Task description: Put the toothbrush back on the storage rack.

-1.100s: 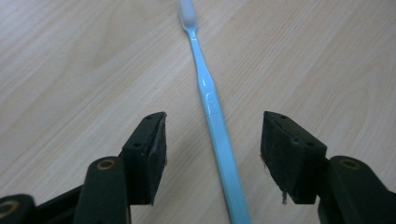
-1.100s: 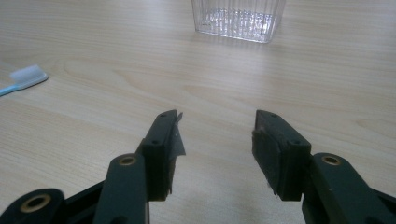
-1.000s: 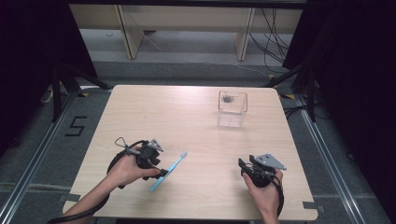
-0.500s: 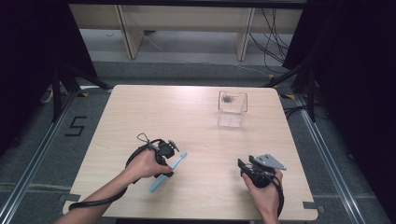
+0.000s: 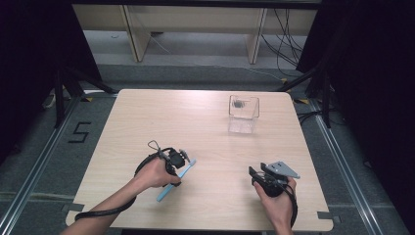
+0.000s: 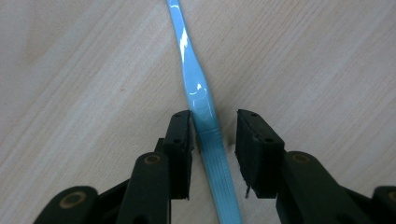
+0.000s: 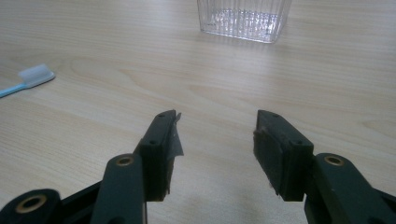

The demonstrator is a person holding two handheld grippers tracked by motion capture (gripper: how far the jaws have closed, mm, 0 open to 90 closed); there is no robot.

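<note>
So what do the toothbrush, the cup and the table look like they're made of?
Toothbrush: likely glossy light-blue plastic; bright highlights run along the handle, with fine ridges near the jaws. Cup: clear, ribbed walls you can see through, so plastic or glass; the look leaves that open. Table: pale wood grain with a matt, even surface, possibly laminate rather than solid wood.

On the counter (image 5: 205, 122) there is one light-blue toothbrush (image 5: 175, 180) and one clear plastic container (image 5: 243, 114). Inside the container lies one small dark thing (image 5: 238, 104), but it is too small to say what it is. There are two grippers, a left gripper (image 5: 182, 157) and a right gripper (image 5: 253, 172), each with two black fingers (image 6: 180, 140).
</note>
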